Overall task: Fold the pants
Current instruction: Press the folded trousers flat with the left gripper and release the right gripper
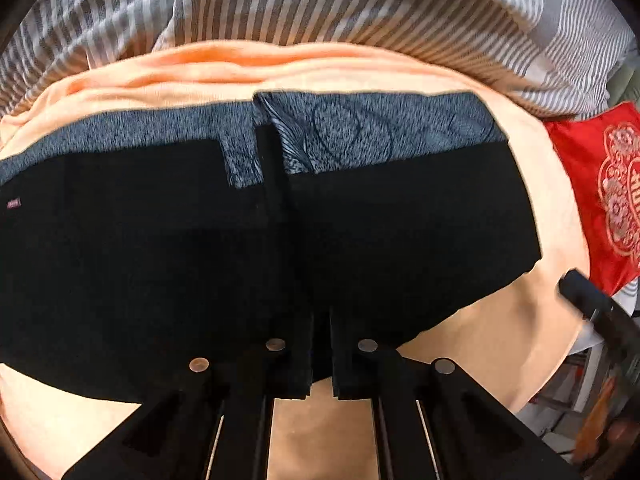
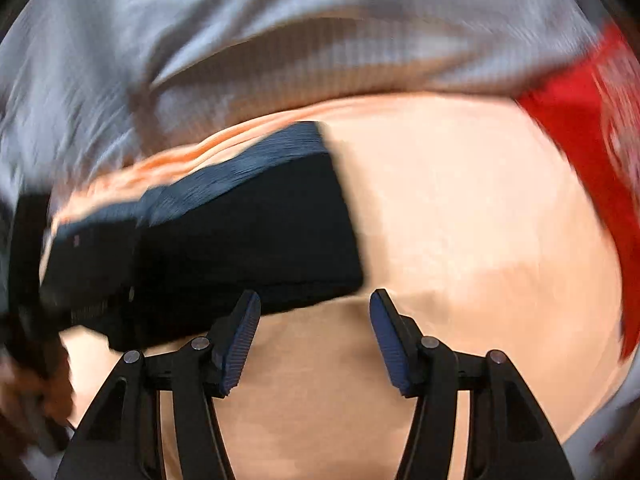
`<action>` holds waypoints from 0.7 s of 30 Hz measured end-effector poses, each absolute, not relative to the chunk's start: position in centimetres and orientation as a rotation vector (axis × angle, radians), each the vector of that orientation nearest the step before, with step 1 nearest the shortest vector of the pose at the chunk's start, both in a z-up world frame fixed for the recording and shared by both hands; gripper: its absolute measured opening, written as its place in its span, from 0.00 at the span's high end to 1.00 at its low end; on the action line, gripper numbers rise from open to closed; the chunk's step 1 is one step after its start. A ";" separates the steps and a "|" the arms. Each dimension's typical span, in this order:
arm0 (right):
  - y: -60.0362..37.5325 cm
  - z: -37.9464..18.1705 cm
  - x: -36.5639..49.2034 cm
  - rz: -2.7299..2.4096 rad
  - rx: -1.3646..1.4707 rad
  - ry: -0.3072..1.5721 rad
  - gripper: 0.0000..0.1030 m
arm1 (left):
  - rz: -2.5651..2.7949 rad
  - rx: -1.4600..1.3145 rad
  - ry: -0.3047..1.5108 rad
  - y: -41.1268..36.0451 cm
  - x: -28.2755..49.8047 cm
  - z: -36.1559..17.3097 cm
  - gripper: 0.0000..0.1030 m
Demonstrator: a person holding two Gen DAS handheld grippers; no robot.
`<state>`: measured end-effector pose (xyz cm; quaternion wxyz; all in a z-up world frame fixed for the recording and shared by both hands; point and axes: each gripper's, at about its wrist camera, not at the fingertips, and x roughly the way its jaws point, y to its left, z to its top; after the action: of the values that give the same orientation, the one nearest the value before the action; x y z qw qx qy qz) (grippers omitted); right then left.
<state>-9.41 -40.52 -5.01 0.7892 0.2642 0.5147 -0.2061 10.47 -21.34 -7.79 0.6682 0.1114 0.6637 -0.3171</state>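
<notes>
Black pants [image 1: 160, 260] with a grey patterned waistband inside [image 1: 352, 128] lie folded on an orange cloth [image 1: 500, 328]. My left gripper [image 1: 320, 352] is over the near edge of the pants; its fingers are almost together and I cannot see cloth pinched between them. In the blurred right wrist view the pants [image 2: 240, 232] lie to the left. My right gripper [image 2: 314, 340] is open and empty above the orange cloth [image 2: 460, 220], just right of the pants' near corner. It also shows in the left wrist view as a dark shape at right [image 1: 584, 288].
A grey and white striped bedspread [image 1: 320, 4] lies beyond the orange cloth. A red cushion with gold embroidery [image 1: 600, 184] sits at the right. It also shows in the right wrist view [image 2: 580, 128]. Shelves and clutter show at the lower right [image 1: 592, 400].
</notes>
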 end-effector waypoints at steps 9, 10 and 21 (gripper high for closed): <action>-46.5 -7.2 -9.9 -0.457 0.829 1.041 0.84 | -0.695 0.293 1.443 -22.5 9.6 -8.6 0.93; -46.4 -7.9 -9.1 -0.427 0.834 1.059 0.84 | -0.695 0.303 1.438 -22.6 9.5 -8.7 0.93; -47.2 -6.1 -6.4 -0.337 0.749 1.051 0.85 | -0.622 0.219 1.331 -23.6 12.8 -3.8 0.92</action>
<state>-6.38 -47.19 -6.11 0.7857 0.3474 0.4874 -0.1564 12.81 -23.56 -3.81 0.7367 0.0999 0.6059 -0.2831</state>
